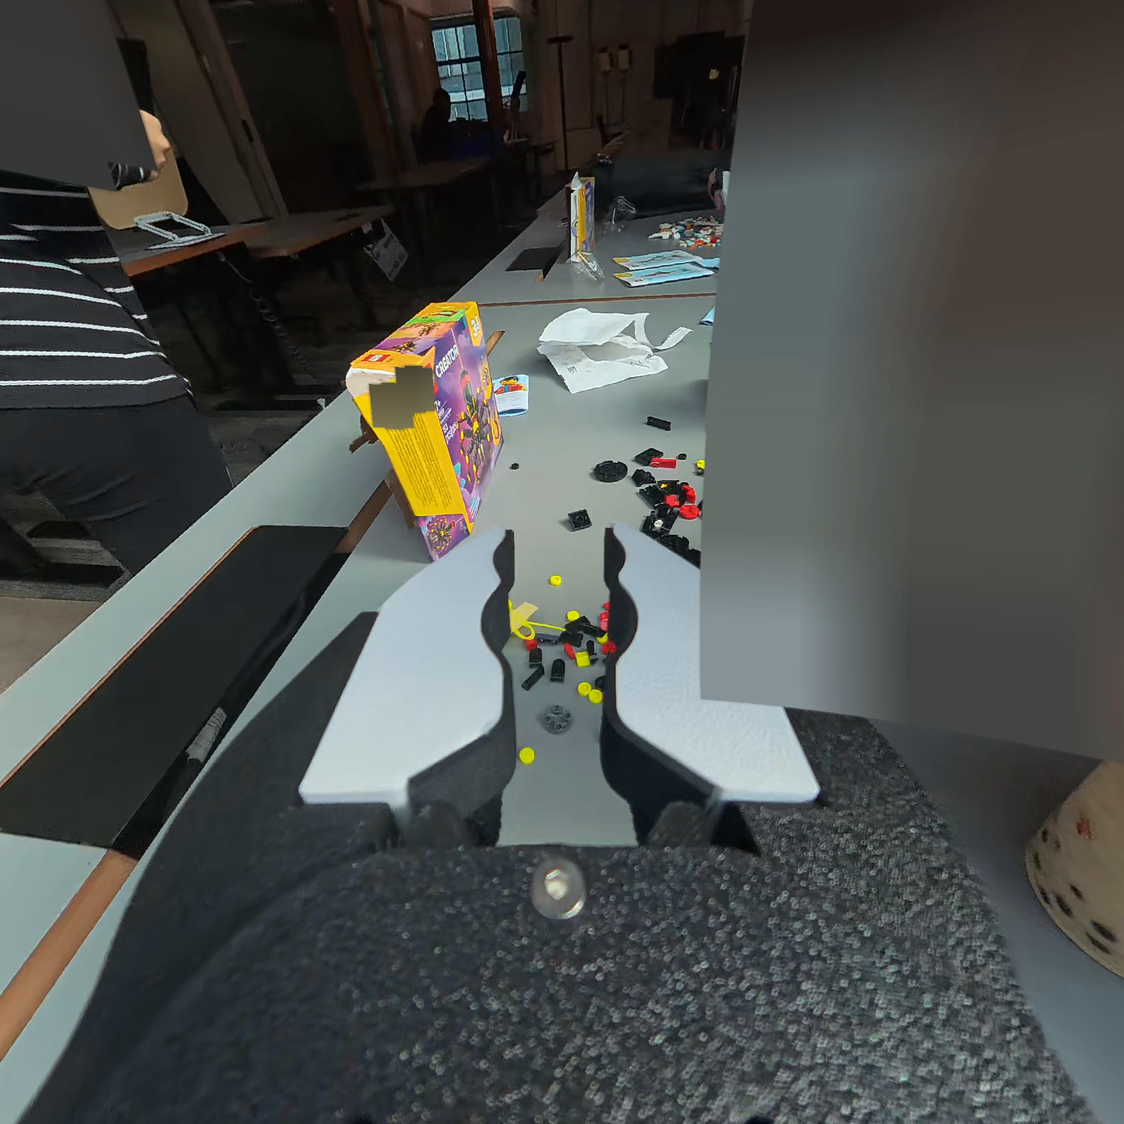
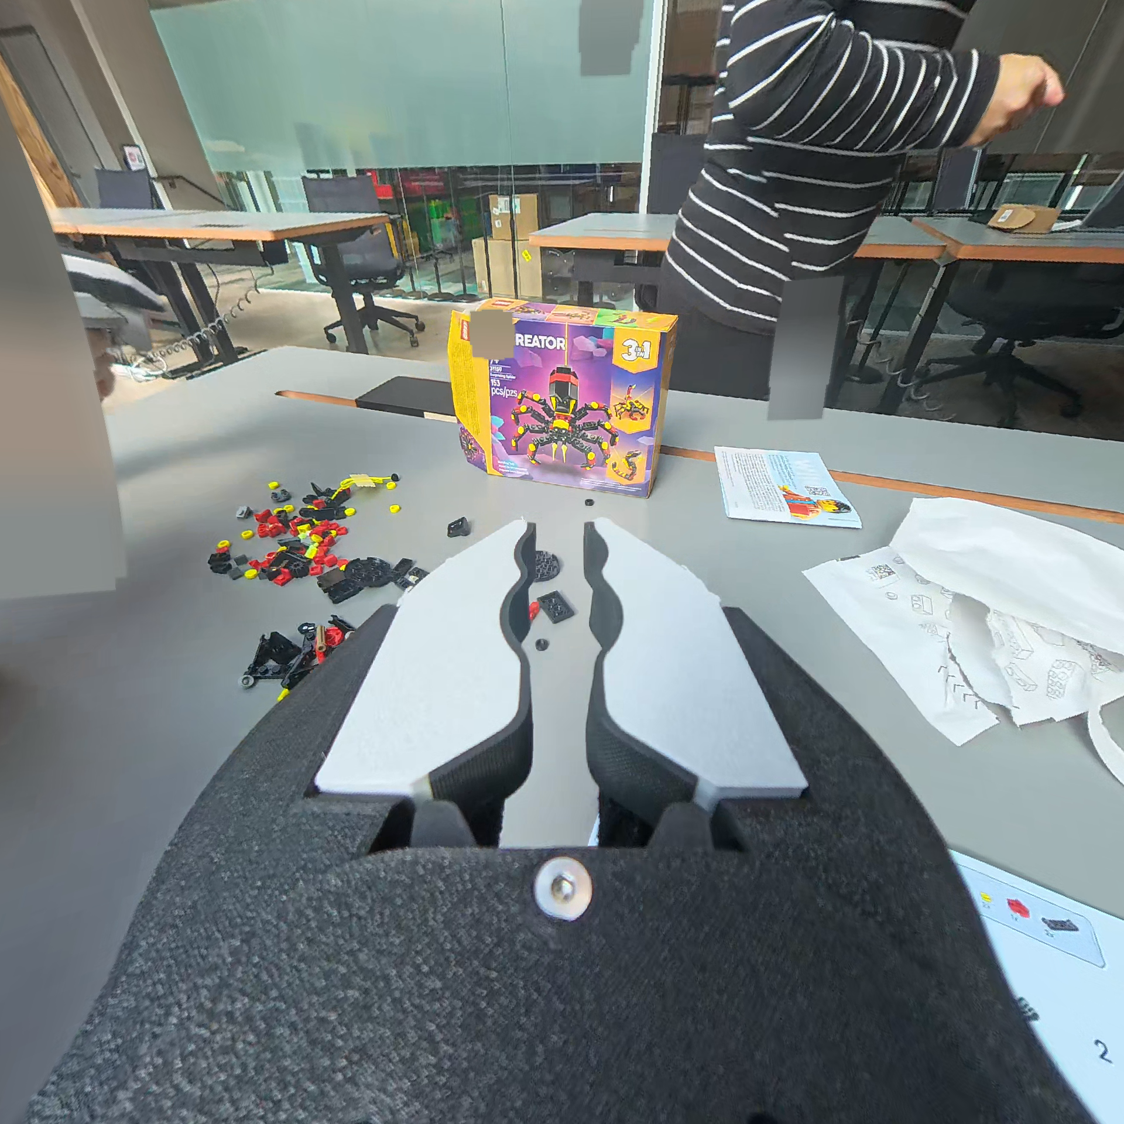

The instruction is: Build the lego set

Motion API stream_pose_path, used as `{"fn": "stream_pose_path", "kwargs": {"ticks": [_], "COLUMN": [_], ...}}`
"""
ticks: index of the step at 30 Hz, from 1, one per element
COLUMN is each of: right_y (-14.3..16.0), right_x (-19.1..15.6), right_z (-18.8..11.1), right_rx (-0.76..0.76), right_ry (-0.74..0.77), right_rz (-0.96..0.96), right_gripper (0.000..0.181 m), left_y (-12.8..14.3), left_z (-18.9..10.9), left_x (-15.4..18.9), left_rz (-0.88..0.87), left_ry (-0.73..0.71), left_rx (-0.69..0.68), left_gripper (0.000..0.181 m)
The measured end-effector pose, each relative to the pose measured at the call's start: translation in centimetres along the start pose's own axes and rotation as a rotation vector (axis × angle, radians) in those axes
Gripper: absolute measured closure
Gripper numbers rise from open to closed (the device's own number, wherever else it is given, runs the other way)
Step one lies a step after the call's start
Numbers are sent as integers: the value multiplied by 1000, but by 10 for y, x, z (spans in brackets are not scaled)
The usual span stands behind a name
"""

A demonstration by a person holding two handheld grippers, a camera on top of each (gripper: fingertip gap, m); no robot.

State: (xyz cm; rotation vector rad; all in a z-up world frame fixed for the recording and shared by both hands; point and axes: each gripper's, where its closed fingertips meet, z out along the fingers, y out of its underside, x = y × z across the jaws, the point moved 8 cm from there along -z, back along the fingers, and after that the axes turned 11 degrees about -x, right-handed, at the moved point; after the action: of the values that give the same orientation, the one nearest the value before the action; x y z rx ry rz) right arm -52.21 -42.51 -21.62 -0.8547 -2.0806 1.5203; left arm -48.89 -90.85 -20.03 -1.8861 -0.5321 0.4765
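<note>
2 grippers hover empty over the desk (image 2: pixel 182 426), left gripper (image 1: pixel 558 535) and right gripper (image 2: pixel 559 526) both parted. Loose lego pieces (image 2: pixel 292 544) lie scattered before the set's box (image 2: pixel 565 401). Risk: a low sweep could knock small studs off the edge. Only the right wrist view shows the instruction page (image 2: pixel 1034 949); only the left shows the grey round piece (image 1: pixel 555 719).

At lower right, my housing hides much of the instruction page (image 2: pixel 1034 949); the torn paper bag (image 2: pixel 1003 638) runs off the right edge.

Left gripper (image 1: pixel 558 535), right gripper (image 2: pixel 558 527): grey fingers, black textured body, silver screw.
</note>
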Motion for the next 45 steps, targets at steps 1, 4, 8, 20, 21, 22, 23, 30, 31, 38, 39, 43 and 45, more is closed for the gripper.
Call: {"fn": "stream_pose_path", "kwargs": {"ticks": [1,4,8,20,21,22,23,30,31,38,39,43,45], "right_y": [0,-2,-7,7,9,11,13,22,25,45,45,45,45], "right_x": [-4,-20,-39,-87,-88,-88,-88,-82,-82,-79,-79,-79,-78], "right_z": [3,14,31,99,102,104,105,85,81,62,61,58,59], "right_rx": [-27,-82,-101,-364,-397,-434,-476,-560,-572,-602,-604,-607,-594], "right_ry": [-2,-13,-46,-258,-253,-245,-238,-221,-216,-202,-197,-196,-180], "right_rz": [-3,-40,-66,-119,-148,-173,-192,-174,-174,-138,-137,-146,-147], "right_gripper": [167,166,166,164,164,164,164,165,165,164,164,163,160], "left_y": [-1,-6,-17,-28,-30,-32,-35,-41,-38,-30,-30,-28,-27], "left_z": [12,39,57,74,80,88,97,152,156,157,157,158,158], "left_x": [-4,-12,-19,-15,-14,-12,-11,9,12,9,8,7,6], "left_rz": [13,50,88,140,148,159,169,173,185,182,172,169,172], "left_ry": [26,67,119,149,160,181,202,357,369,368,369,366,364], "left_rx": [6,18,33,1,-23,-48,-71,-137,-147,-148,-147,-154,-158], "left_gripper": [153,153,153,154,153,153,153,151,151,151,151,151,151]}}
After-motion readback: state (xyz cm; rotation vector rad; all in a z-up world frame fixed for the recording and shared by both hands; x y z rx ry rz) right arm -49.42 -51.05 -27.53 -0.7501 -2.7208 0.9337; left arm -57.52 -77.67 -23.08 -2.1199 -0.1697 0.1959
